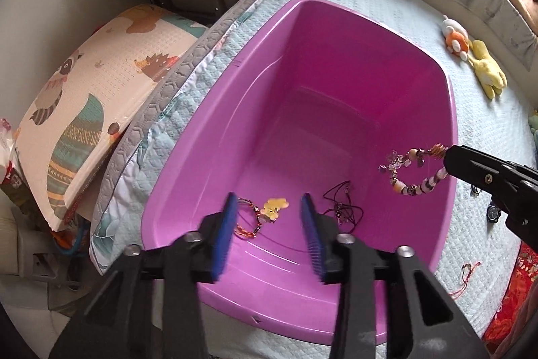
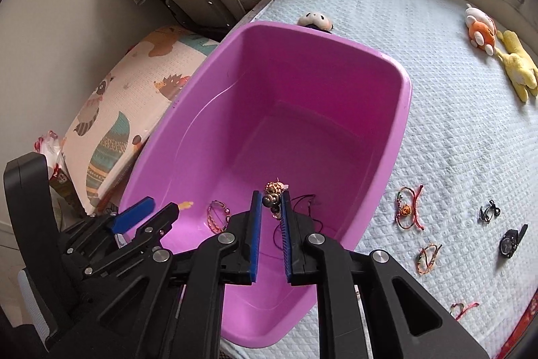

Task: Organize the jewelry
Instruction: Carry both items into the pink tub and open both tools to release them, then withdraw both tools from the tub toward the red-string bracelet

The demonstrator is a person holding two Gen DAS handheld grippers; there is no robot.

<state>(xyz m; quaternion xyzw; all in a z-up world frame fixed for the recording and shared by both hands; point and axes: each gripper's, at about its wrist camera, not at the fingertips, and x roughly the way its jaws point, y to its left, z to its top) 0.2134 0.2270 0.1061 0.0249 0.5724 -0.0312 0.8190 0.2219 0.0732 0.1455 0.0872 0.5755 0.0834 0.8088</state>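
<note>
A pink plastic tub sits on a pale quilted bed. My left gripper hangs open over the tub's near end with nothing between its blue pads. Below it, on the tub floor, lie a red-and-gold bracelet with a yellow charm and a dark cord necklace. My right gripper is over the tub's right side, shut on a beaded bracelet that dangles in the air from its tips.
On the quilt right of the tub lie a red bracelet, a smaller woven bracelet, a black watch, a dark small piece and a red cord. Plush toys lie farther back. A folded play mat leans left of the bed.
</note>
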